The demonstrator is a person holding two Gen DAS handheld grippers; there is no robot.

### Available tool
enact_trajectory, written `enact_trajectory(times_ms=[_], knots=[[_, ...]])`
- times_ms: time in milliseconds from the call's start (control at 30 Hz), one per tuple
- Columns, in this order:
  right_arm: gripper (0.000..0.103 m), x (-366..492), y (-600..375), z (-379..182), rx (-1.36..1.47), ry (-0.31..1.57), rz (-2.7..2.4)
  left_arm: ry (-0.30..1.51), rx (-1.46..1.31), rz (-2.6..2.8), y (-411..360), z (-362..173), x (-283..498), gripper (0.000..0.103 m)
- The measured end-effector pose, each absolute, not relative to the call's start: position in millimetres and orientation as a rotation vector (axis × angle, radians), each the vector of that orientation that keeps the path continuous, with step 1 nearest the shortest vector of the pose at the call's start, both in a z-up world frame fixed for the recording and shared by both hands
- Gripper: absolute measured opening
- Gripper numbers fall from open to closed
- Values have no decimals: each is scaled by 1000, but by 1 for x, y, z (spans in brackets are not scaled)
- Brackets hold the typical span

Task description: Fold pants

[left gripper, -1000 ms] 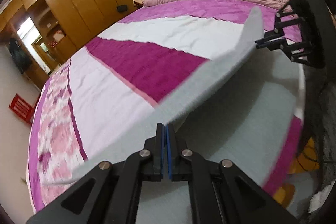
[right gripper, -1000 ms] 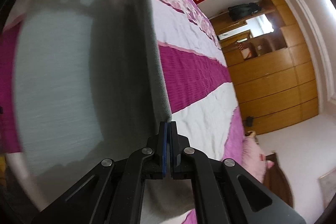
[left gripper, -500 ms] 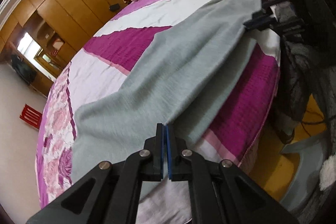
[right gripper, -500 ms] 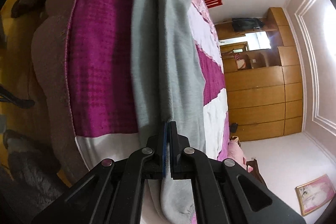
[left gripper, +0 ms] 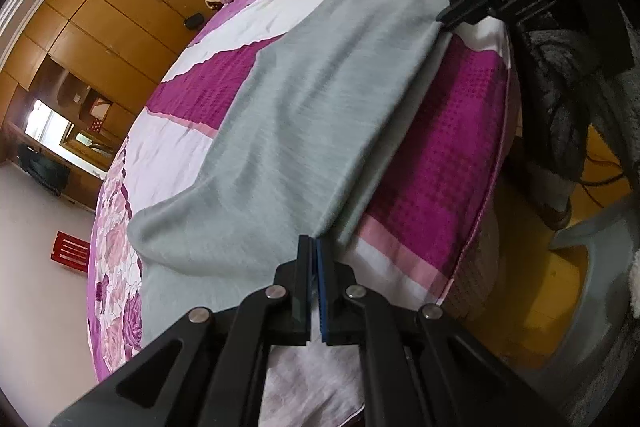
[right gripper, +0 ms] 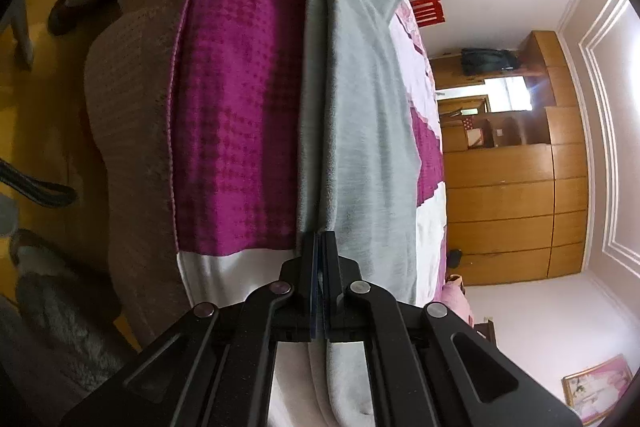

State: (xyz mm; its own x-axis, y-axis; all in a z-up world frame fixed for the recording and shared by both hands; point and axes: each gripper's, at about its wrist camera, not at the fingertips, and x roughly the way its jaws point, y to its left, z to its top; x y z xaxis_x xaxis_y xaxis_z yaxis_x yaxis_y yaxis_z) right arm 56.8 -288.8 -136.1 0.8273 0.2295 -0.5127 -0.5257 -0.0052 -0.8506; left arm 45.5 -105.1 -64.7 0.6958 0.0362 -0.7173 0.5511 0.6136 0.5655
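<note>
On magenta bedspread: grey pants, wardrobe bkgd.

The left wrist view looks down along its own jaws, close over the near edge of the magenta-and-white quilted bed, facing the wooden wardrobe wall. The right wrist view looks along the same bed edge from the opposite end. Both views share the grey fabric pants and each other's gripper.
</note>
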Motion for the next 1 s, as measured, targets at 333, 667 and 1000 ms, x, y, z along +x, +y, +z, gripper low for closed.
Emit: enact_trajectory(times_ms=[333,667,1000], knots=[[2,50,-288,-138,-1485,227,603,756,888,-334,-107,-66,44,2],[2,45,-288,-156,-1608,74,525,677,995,-255,-114,-79,46,30],[23,51,-281,-157,-1509,80,487,633,1007,-271,-118,-86,45,25]])
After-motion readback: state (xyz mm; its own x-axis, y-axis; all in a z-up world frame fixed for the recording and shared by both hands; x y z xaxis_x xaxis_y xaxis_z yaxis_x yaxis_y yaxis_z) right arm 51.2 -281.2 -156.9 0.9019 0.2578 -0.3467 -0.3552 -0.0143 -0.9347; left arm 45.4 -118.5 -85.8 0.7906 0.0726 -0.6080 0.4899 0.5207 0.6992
